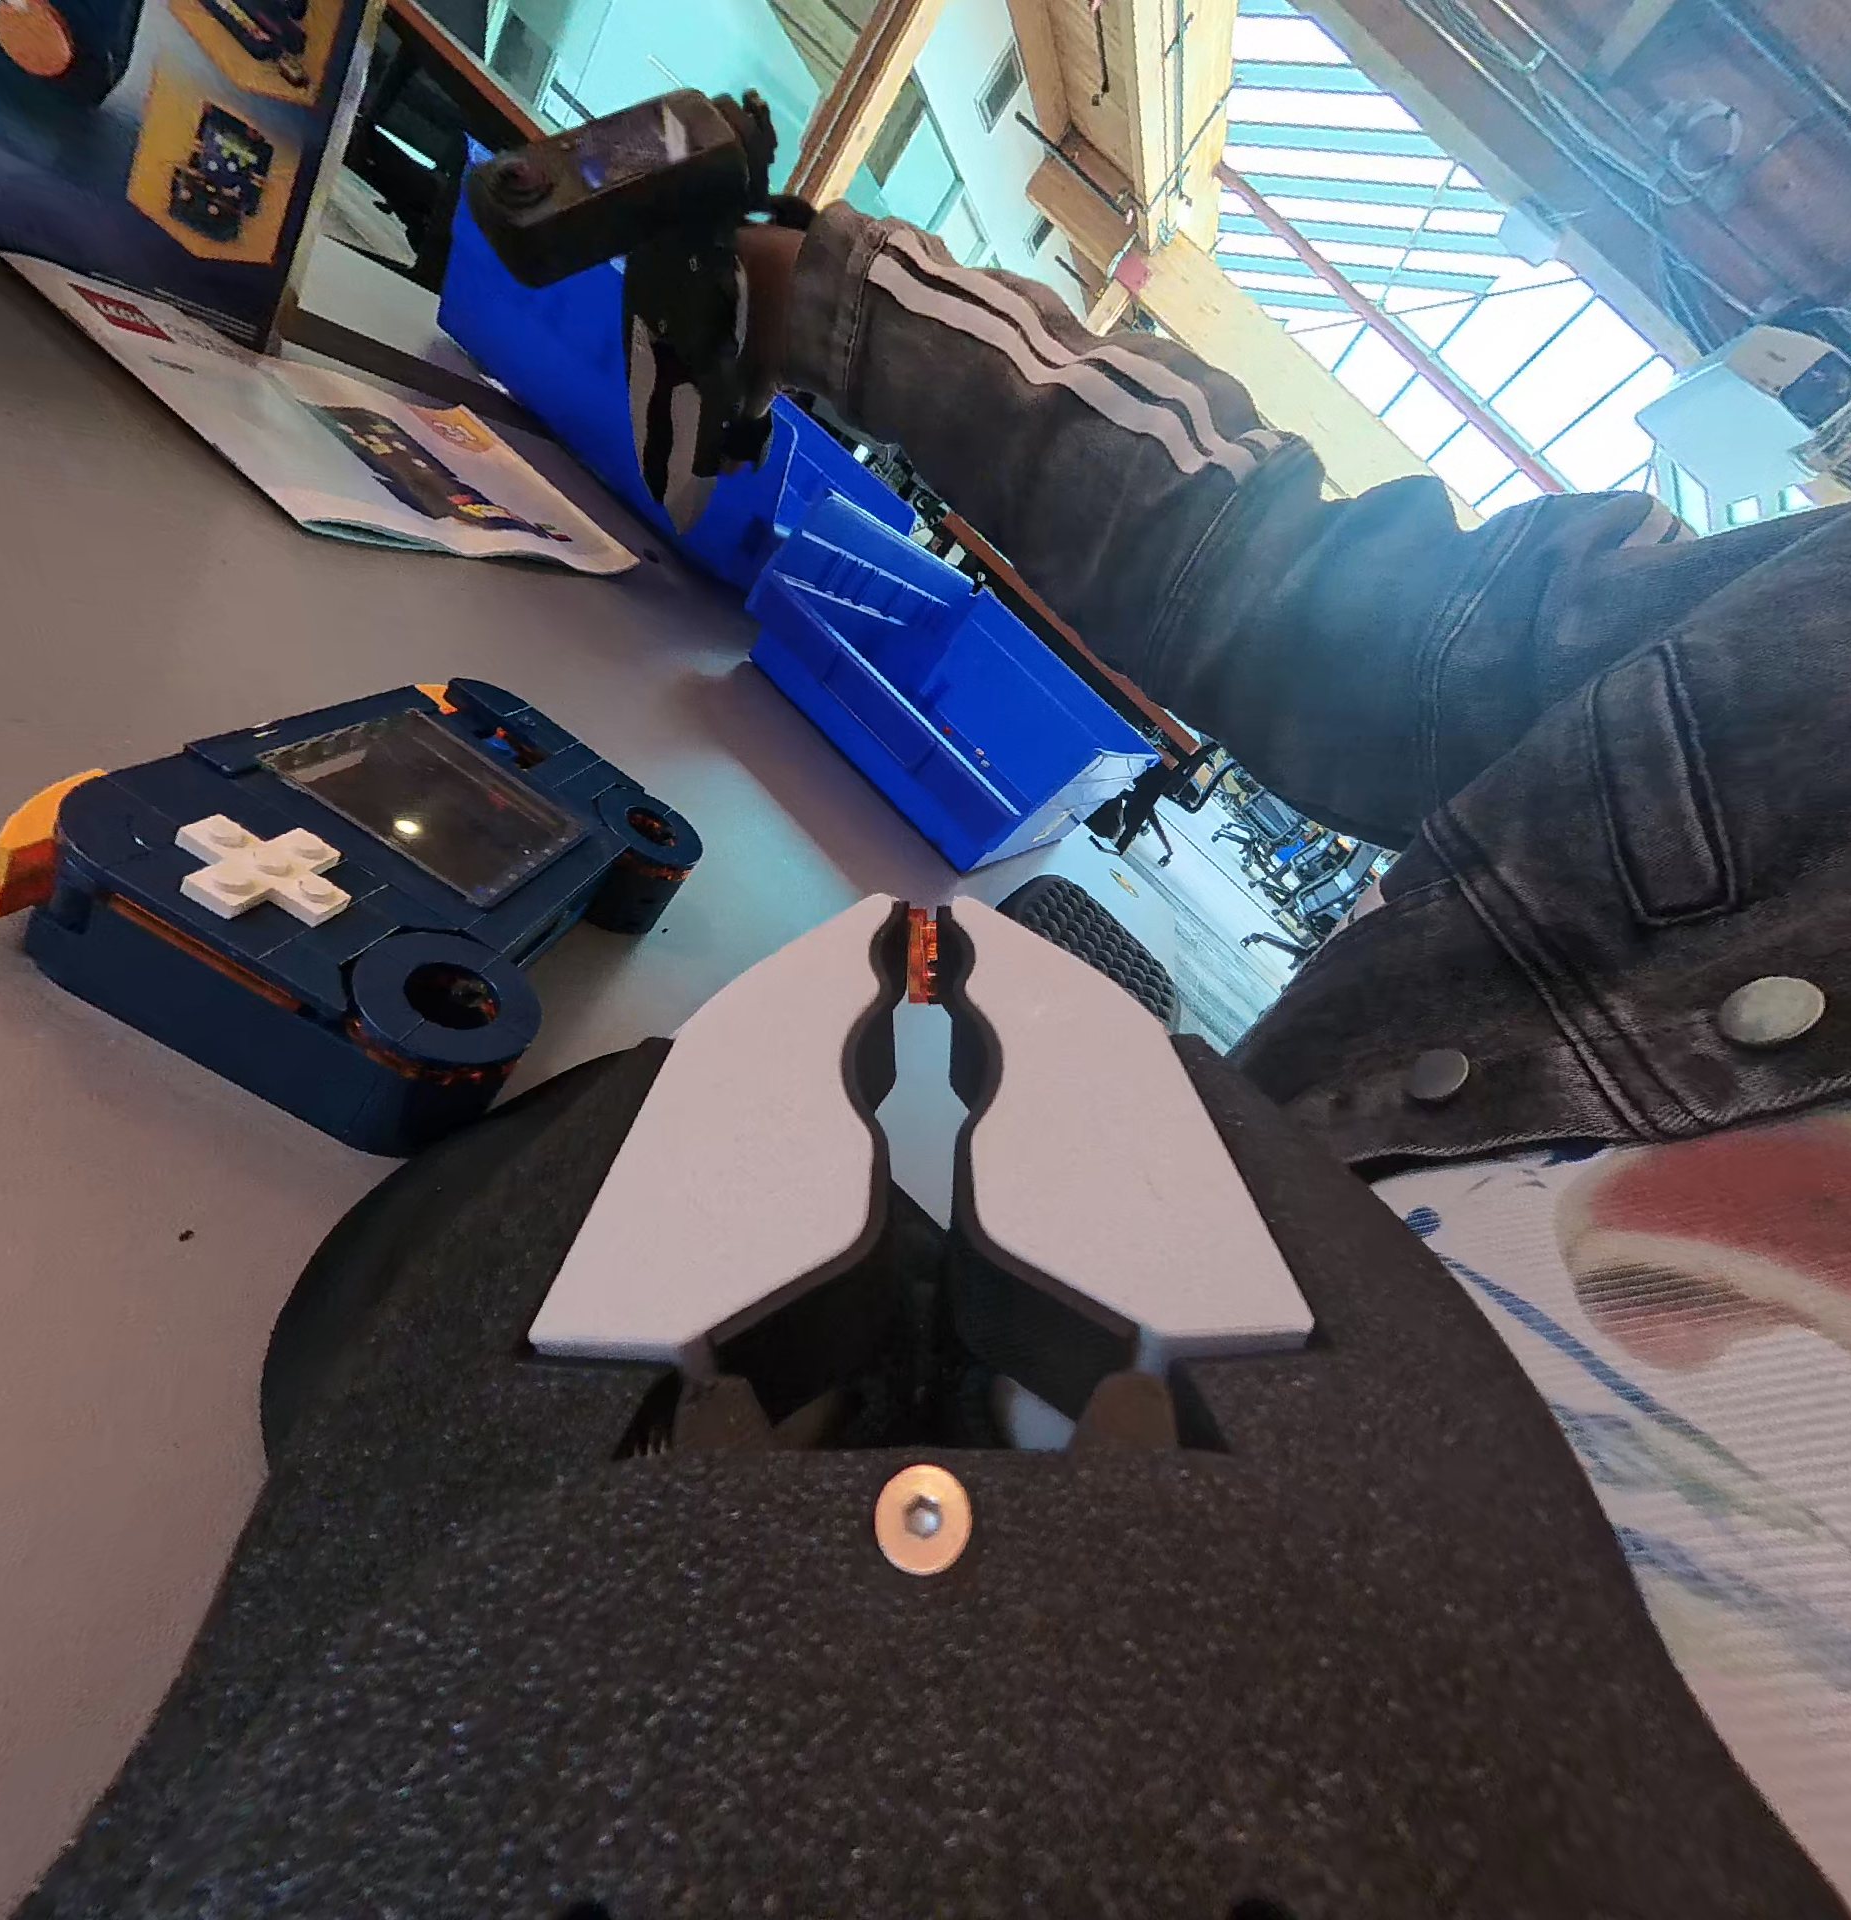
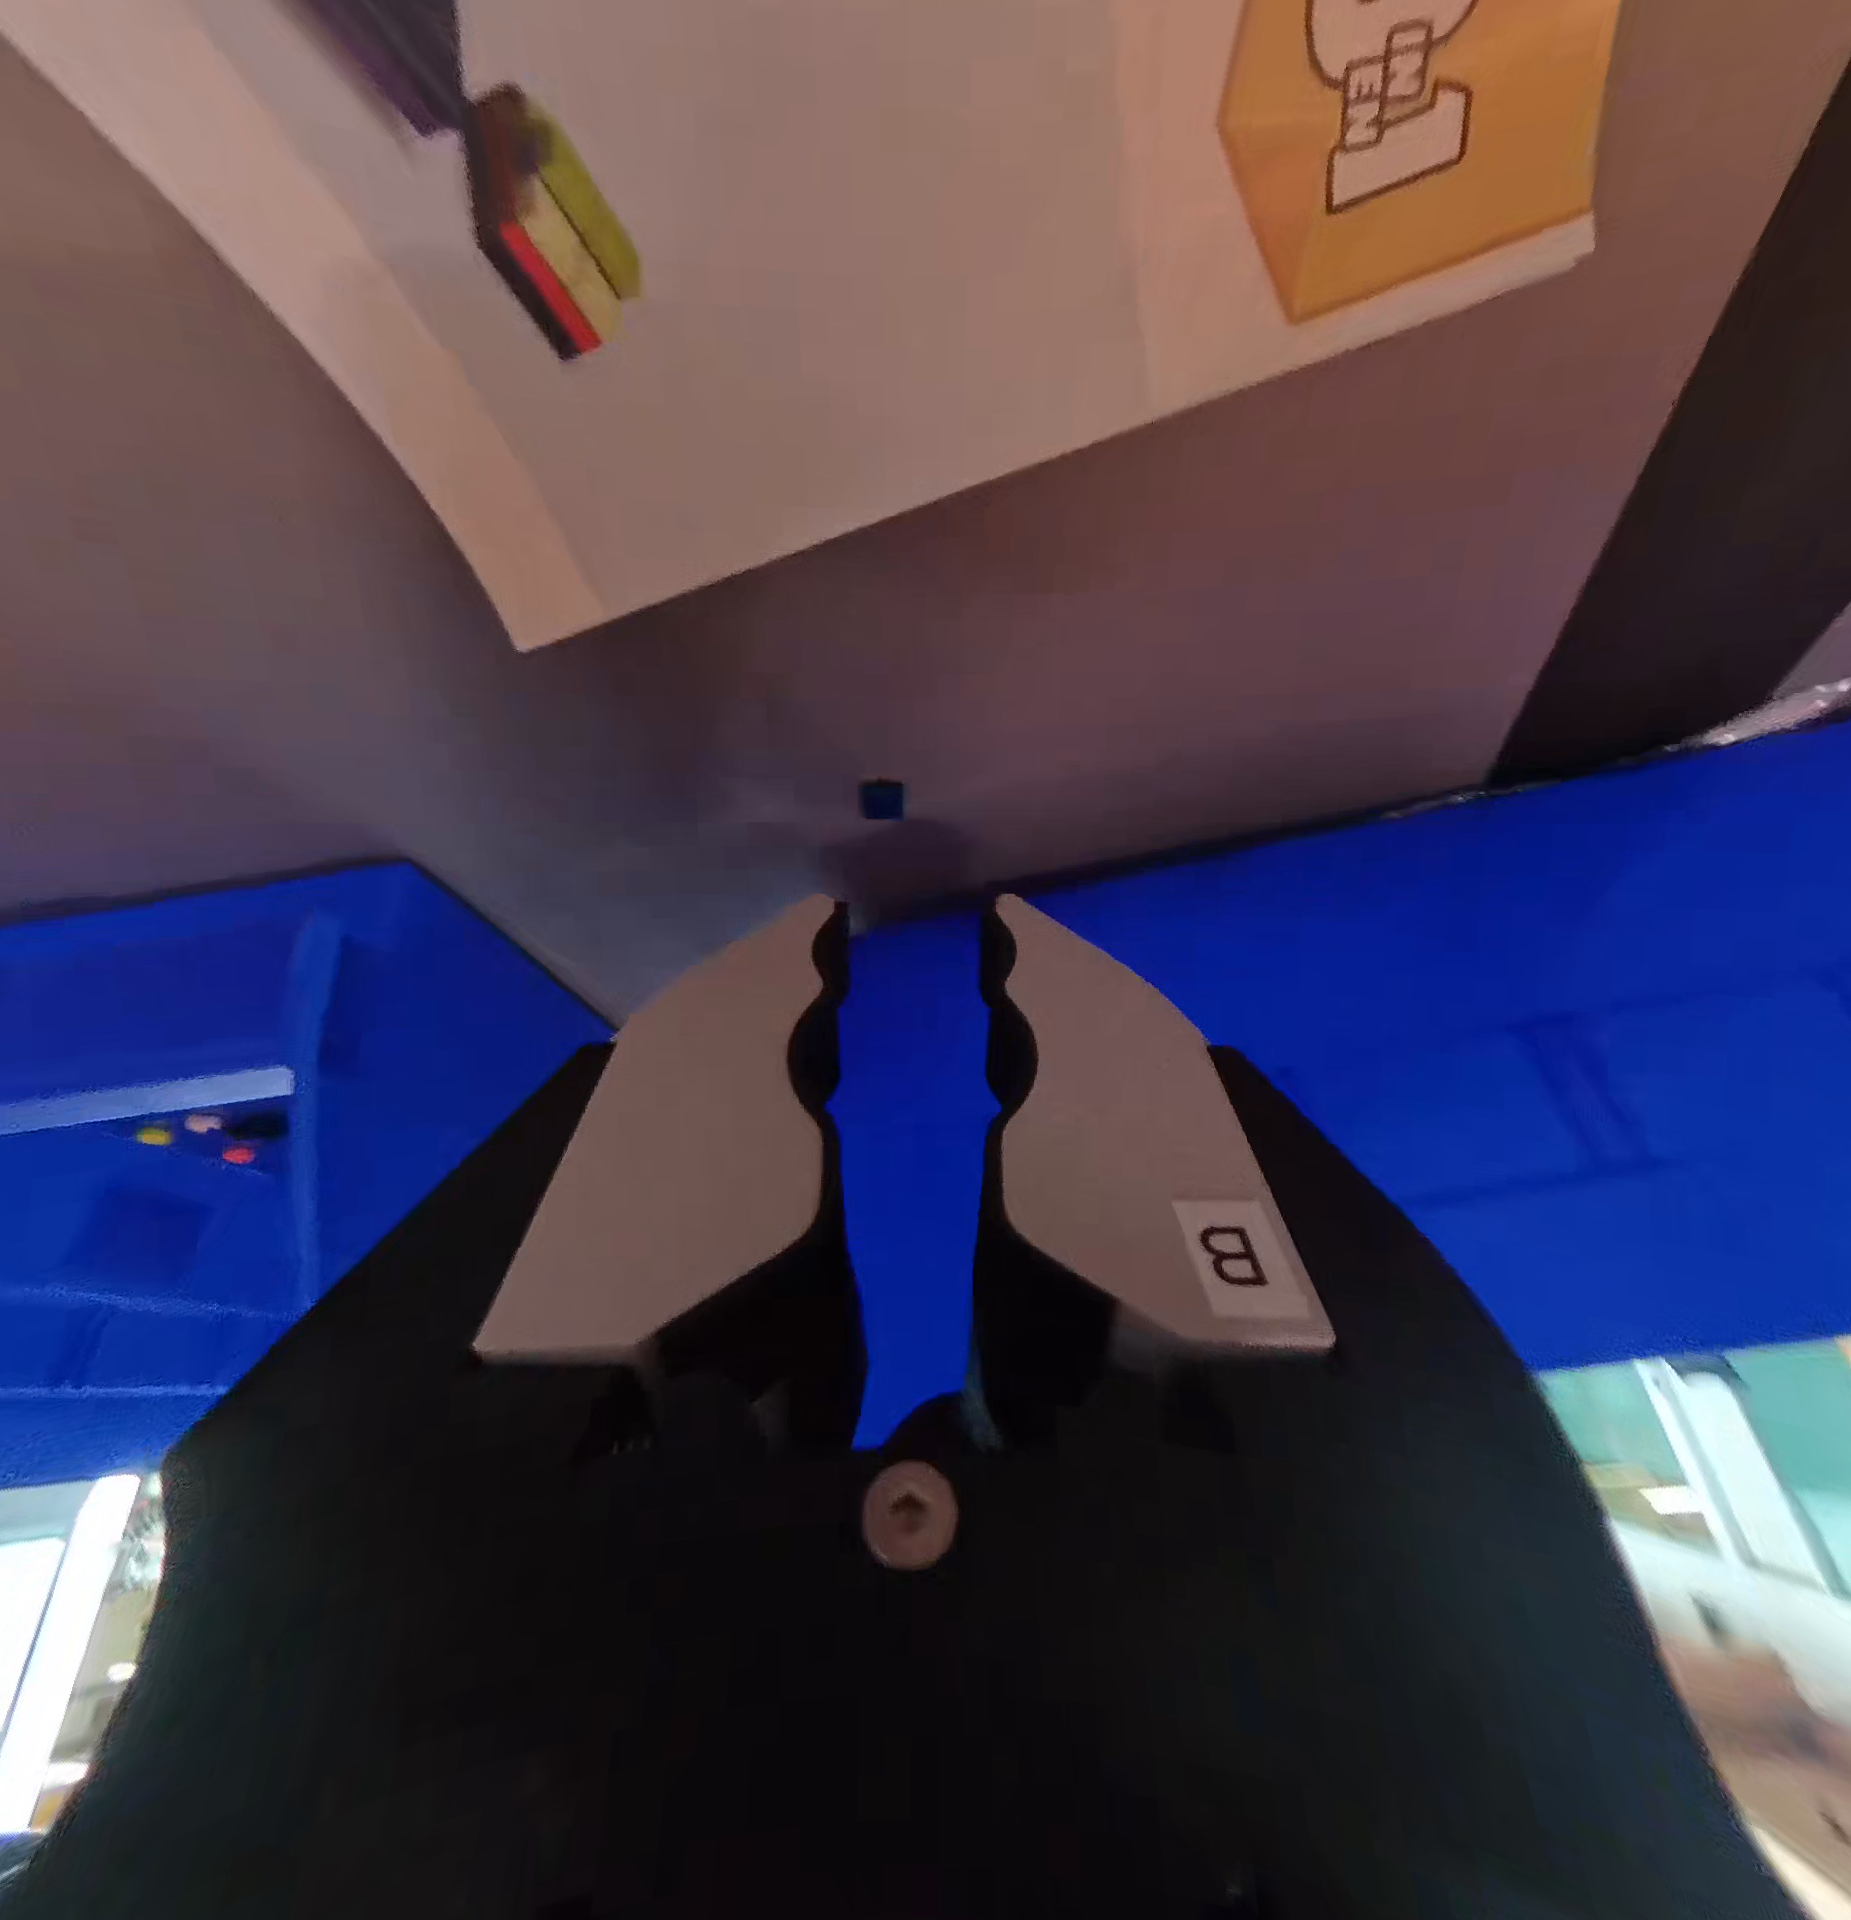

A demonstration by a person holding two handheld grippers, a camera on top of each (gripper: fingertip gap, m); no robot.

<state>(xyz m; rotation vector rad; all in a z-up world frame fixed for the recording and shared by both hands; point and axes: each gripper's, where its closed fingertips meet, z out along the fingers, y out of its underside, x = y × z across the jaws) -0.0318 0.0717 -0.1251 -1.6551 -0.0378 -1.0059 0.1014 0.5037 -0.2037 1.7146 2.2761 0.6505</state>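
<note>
My left gripper (image 1: 922,925) is shut on a small orange brick piece (image 1: 923,954), held above the grey table (image 1: 121,1299). A dark blue brick-built handheld console model (image 1: 329,894) with a white cross pad and a clear screen lies on the table to its left. My right gripper (image 2: 916,909) is open and empty, held over the blue bins (image 2: 1472,1039); a tiny blue brick (image 2: 881,798) lies on the table just beyond its tips. The right gripper also shows in the left wrist view (image 1: 692,457), far off over the blue bins (image 1: 900,644).
An instruction booklet (image 1: 381,457) lies on the table beside the set's box (image 1: 225,156). The booklet also shows in the right wrist view (image 2: 900,312). One bin compartment holds small coloured pieces (image 2: 214,1132). A person's dark denim sleeve (image 1: 1212,499) reaches across at the right. Tip to tip, the grippers are about 45 centimeters apart.
</note>
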